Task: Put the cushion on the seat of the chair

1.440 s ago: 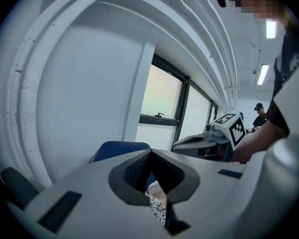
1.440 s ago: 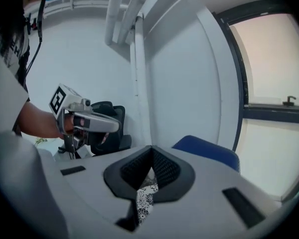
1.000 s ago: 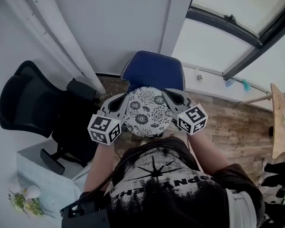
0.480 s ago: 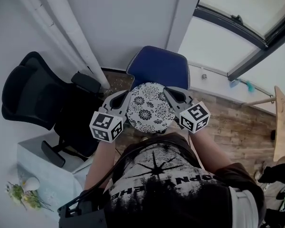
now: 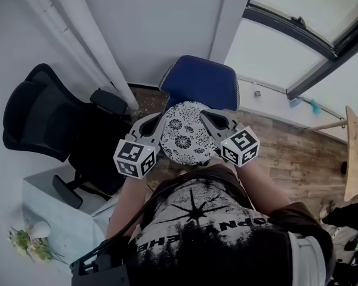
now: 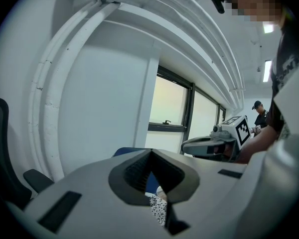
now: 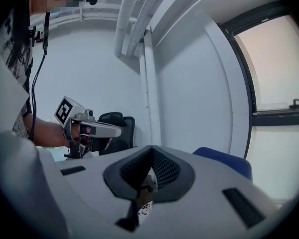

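cushion pinched by left gripper, right gripper, over chair

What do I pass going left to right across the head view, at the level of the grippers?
black office chair → left gripper → cushion → right gripper → wooden floor

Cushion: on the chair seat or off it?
Off: left gripper and right gripper hold the cushion in the air near the blue chair.
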`<control>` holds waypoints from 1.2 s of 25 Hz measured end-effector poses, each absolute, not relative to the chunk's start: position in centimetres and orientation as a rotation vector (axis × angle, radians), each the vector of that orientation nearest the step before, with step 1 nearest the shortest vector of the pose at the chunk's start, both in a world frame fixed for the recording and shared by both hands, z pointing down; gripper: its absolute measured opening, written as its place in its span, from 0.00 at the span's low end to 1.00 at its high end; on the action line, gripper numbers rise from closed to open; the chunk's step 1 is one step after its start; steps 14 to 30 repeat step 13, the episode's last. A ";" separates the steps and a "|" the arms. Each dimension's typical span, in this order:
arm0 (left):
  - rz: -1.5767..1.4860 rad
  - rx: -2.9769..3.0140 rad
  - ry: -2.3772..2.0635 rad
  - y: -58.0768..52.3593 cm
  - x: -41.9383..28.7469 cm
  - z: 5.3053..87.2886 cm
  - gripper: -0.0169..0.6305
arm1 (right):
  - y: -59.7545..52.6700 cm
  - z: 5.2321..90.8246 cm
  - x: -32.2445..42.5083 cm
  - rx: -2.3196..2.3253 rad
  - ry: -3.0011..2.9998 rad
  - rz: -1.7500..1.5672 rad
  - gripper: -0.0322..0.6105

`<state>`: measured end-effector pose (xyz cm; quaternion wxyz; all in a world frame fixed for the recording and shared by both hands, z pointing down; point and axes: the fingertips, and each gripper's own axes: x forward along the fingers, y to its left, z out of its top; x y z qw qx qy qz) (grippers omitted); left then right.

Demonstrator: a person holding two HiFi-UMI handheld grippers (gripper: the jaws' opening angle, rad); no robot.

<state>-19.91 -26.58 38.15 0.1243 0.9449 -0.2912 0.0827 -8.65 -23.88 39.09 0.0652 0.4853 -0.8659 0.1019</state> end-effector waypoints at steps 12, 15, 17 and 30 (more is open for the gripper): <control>0.248 2.764 -0.842 -25.4 -19.8 38.1 0.05 | -23.2 39.1 -9.6 1.429 -2.606 0.271 0.08; 0.245 2.766 -0.842 -25.3 -19.7 38.1 0.05 | -23.2 39.0 -9.5 1.428 -2.604 0.270 0.08; 0.245 2.766 -0.842 -25.3 -19.7 38.1 0.05 | -23.2 39.0 -9.5 1.428 -2.604 0.270 0.08; 0.245 2.766 -0.842 -25.3 -19.7 38.1 0.05 | -23.2 39.0 -9.5 1.428 -2.604 0.270 0.08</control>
